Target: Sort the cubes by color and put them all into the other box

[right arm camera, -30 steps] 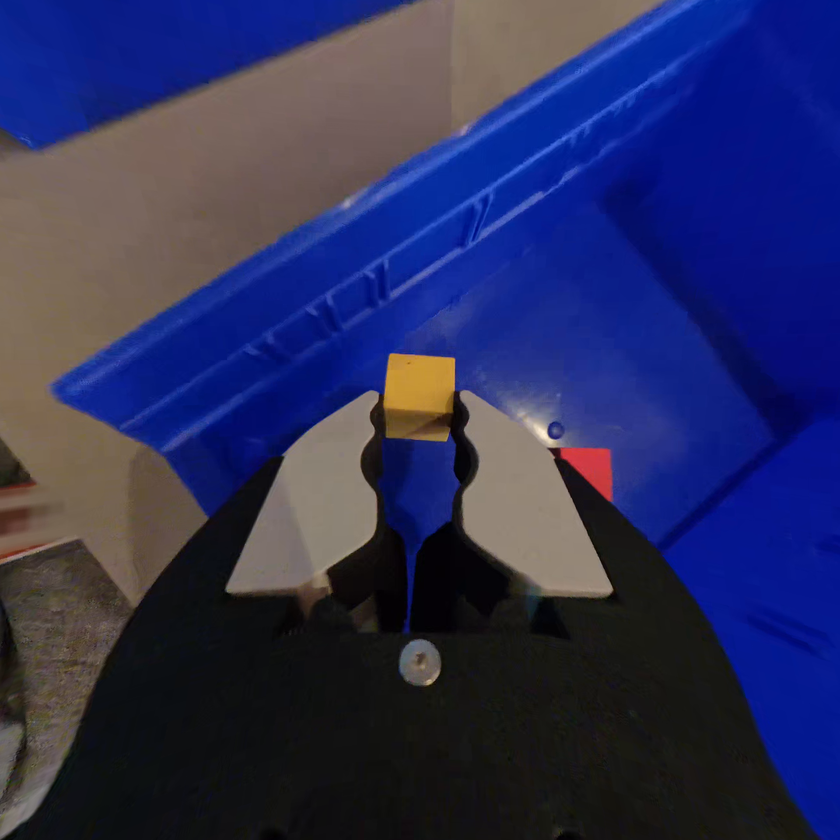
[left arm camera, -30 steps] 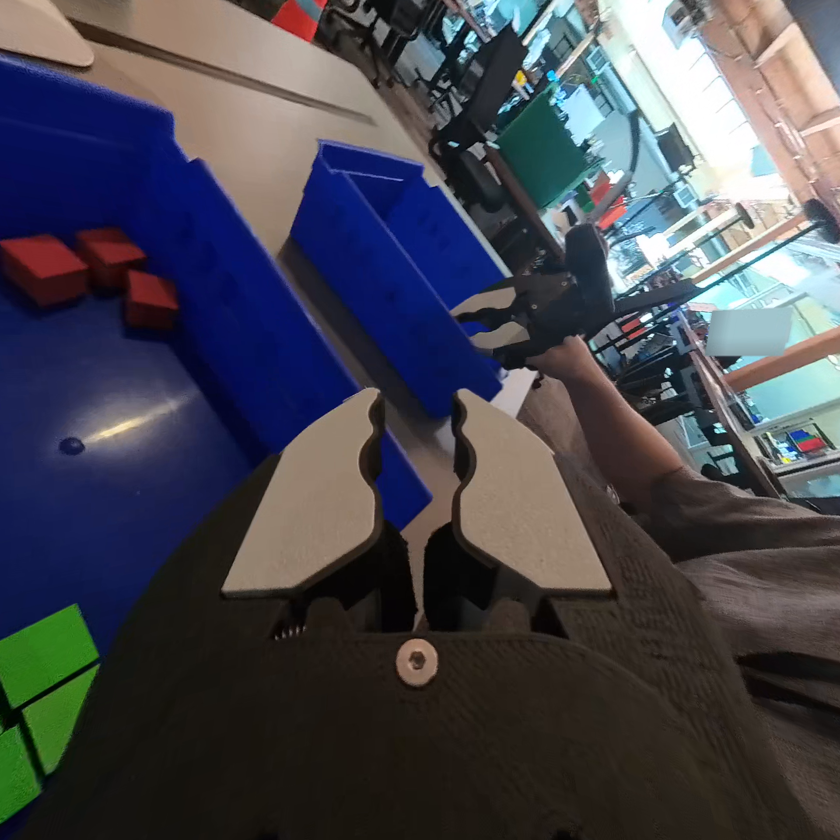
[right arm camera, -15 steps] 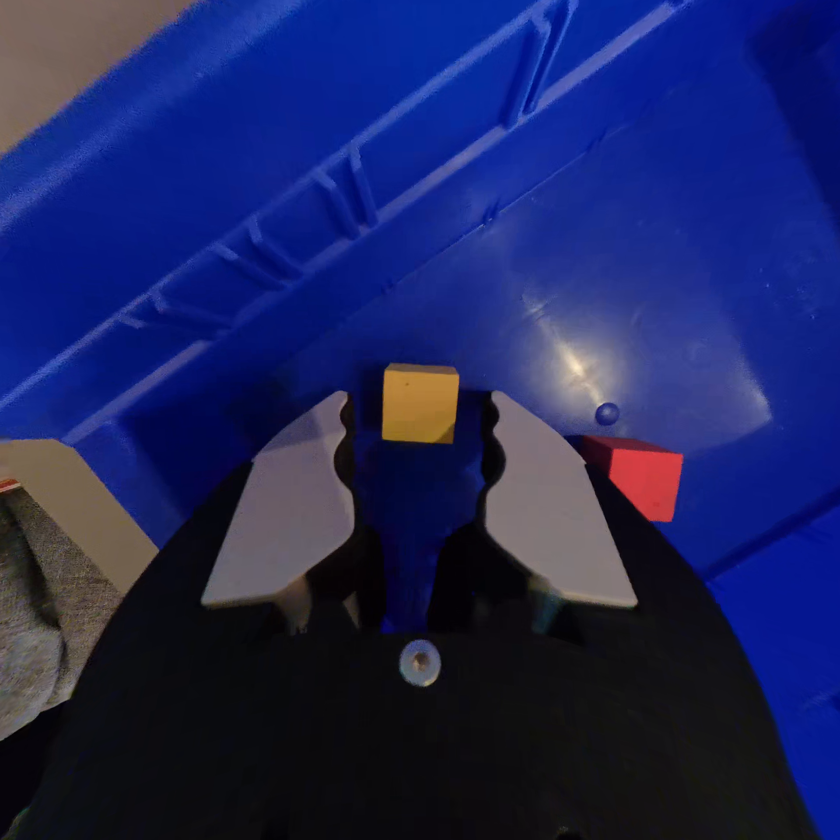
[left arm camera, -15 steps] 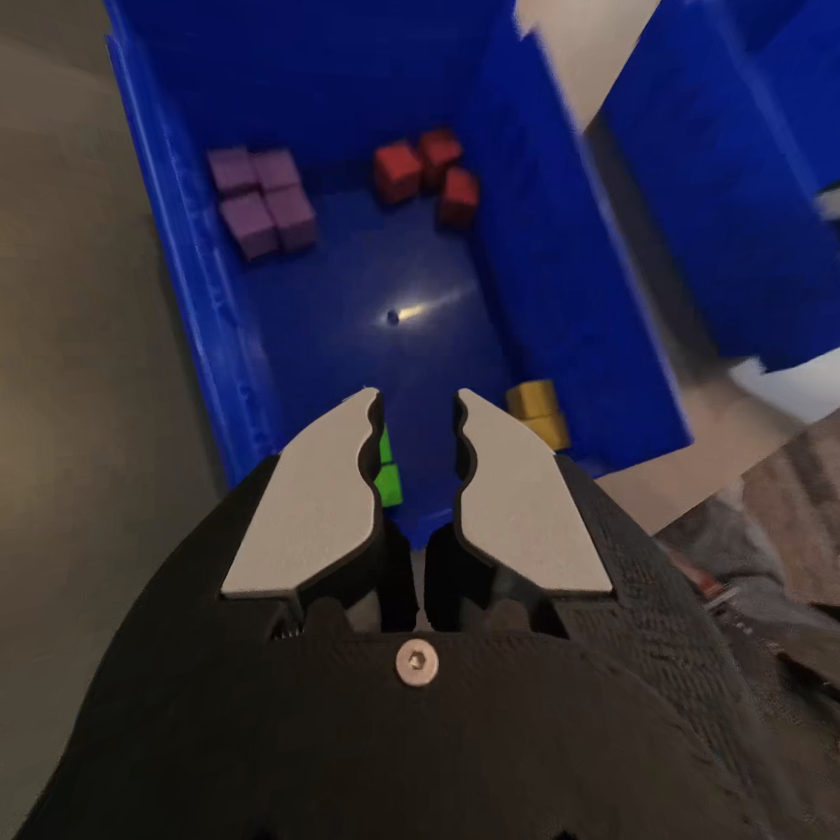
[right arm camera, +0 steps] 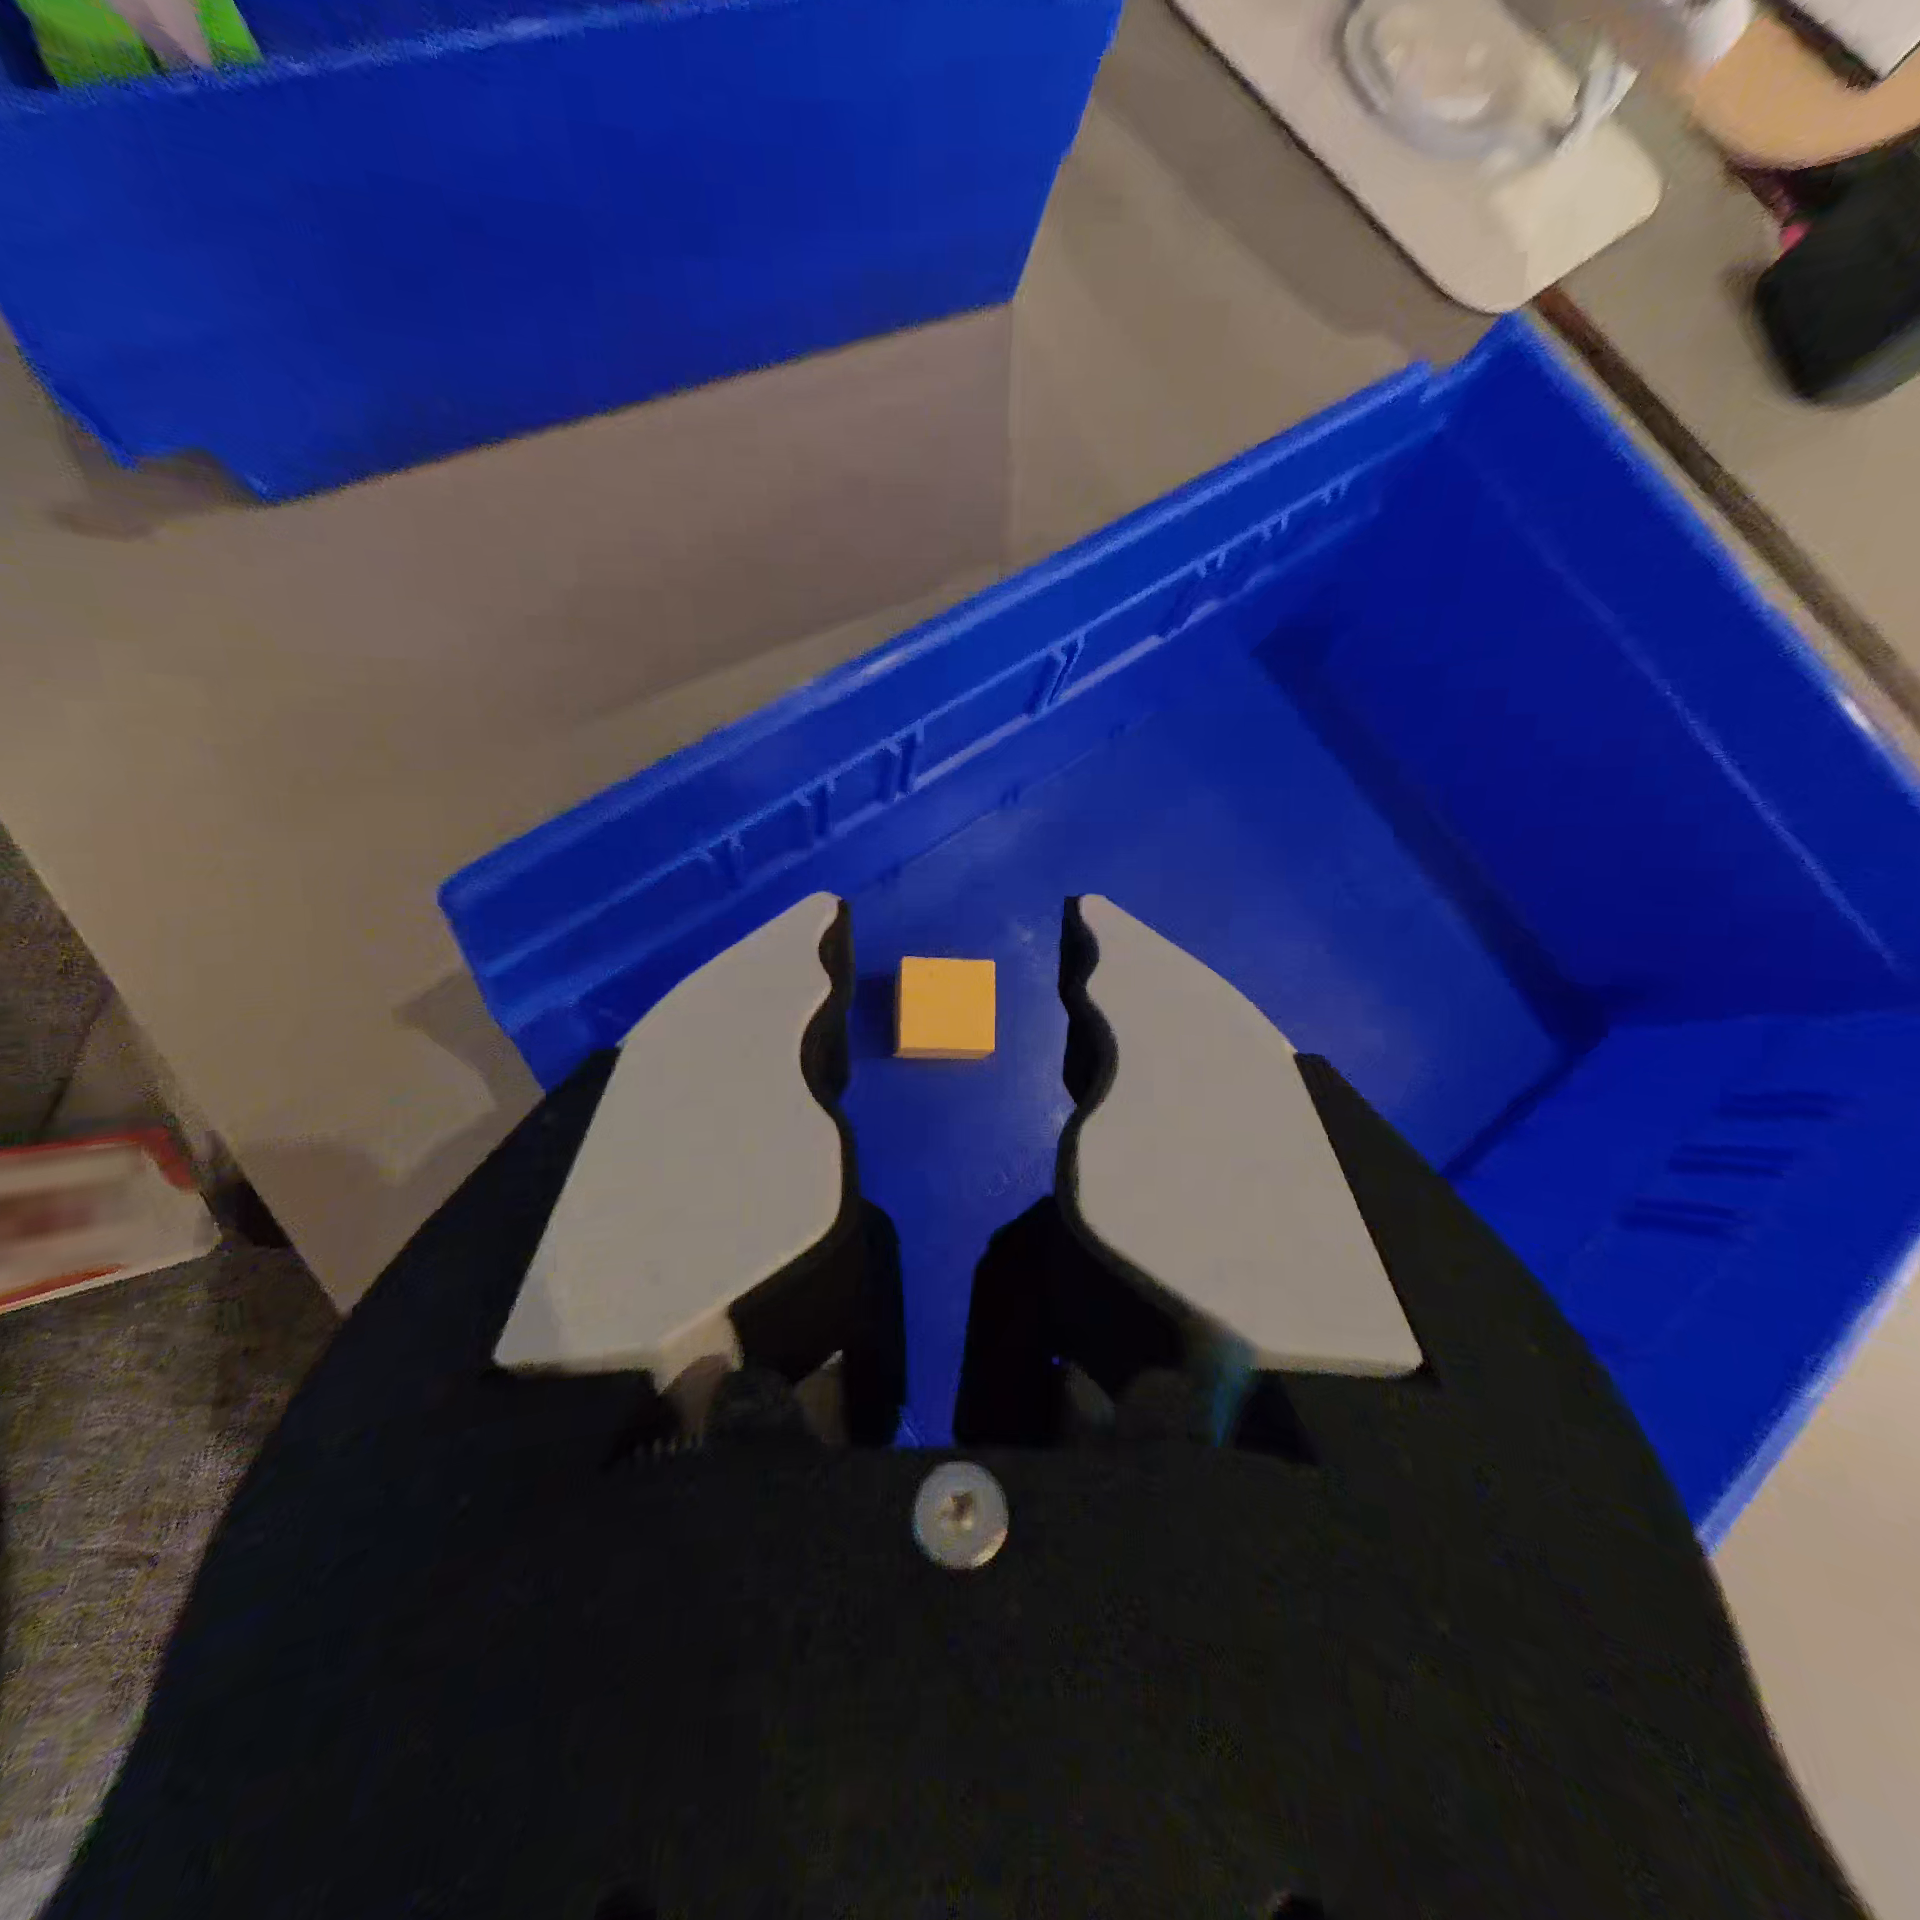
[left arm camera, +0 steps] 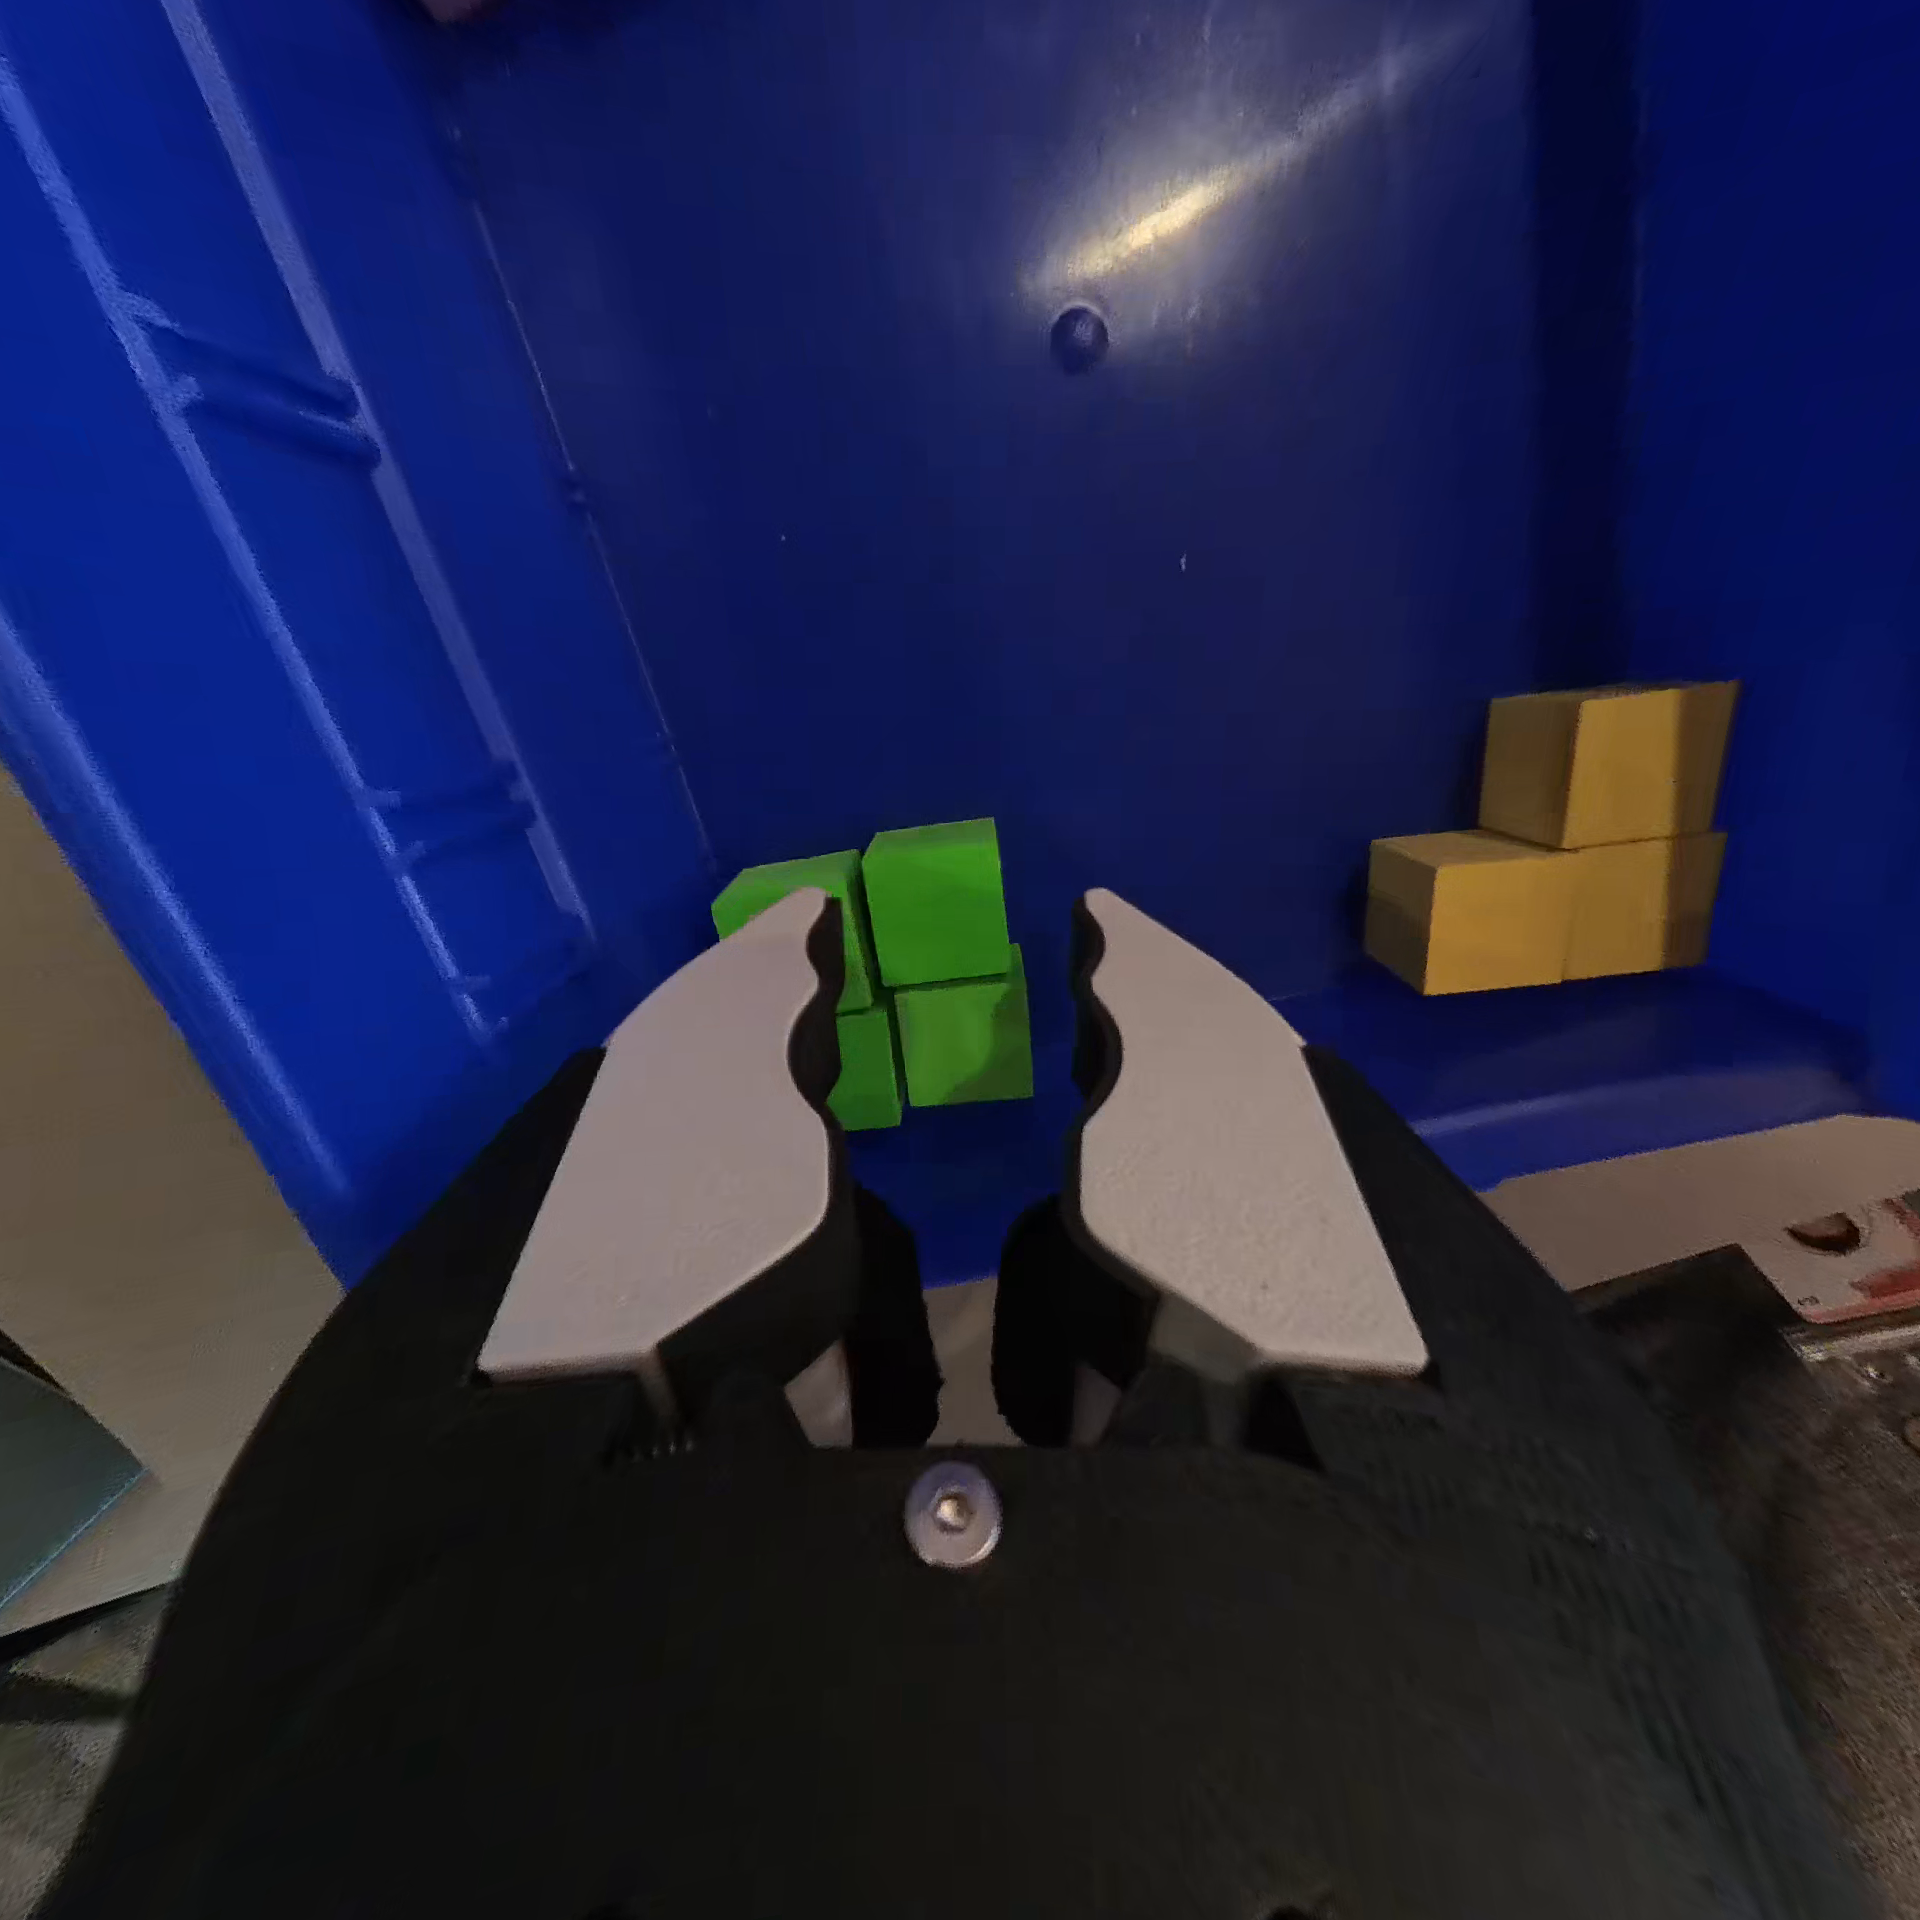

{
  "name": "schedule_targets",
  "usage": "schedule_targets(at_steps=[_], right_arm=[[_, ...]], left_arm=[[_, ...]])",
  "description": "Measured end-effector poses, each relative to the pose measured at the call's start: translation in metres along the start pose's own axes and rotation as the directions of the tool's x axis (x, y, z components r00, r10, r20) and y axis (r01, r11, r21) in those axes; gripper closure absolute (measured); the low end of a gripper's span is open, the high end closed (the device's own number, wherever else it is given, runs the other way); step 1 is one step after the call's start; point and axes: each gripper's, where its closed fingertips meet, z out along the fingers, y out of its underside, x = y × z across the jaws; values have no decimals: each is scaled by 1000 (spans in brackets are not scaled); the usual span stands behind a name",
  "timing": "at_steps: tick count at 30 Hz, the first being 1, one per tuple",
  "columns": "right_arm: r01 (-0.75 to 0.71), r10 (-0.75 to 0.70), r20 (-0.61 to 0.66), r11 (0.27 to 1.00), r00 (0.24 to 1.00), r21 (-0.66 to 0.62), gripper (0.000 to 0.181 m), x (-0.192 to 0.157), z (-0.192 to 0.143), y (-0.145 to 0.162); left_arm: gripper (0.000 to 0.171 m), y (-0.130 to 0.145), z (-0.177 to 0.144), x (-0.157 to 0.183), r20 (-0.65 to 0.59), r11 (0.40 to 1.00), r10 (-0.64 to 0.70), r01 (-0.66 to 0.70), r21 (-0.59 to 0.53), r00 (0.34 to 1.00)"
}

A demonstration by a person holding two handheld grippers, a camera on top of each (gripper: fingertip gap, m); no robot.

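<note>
Two tools, both spread and empty. Left tool hangs inside a blue bin, jaws either side of the green blocks stacked by the wall; left jaw overlaps the rear block. Yellow blocks sit well apart in the corner. Best bet: centre on the top front block, come down straight, close on its flat sides. Right tool hovers over a second bin; a yellow block lies loose on its floor between the jaws, untouched.

Workshop bench: blue parts bins
</note>
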Motion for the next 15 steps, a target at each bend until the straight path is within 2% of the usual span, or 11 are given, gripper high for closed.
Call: schedule_targets(at_steps=[10, 15], right_arm=[[29, -28, -12, 999, 1000, 46, 146, -5, -10, -8], [32, -31, -27, 997, 999, 63, 147, -3, -14, -11]], left_arm=[[129, -2, 11, -8, 93, 997, 60, -55, -56, 994], [143, -2, 13, -9, 91, 994, 88, -82, -68, 992]])
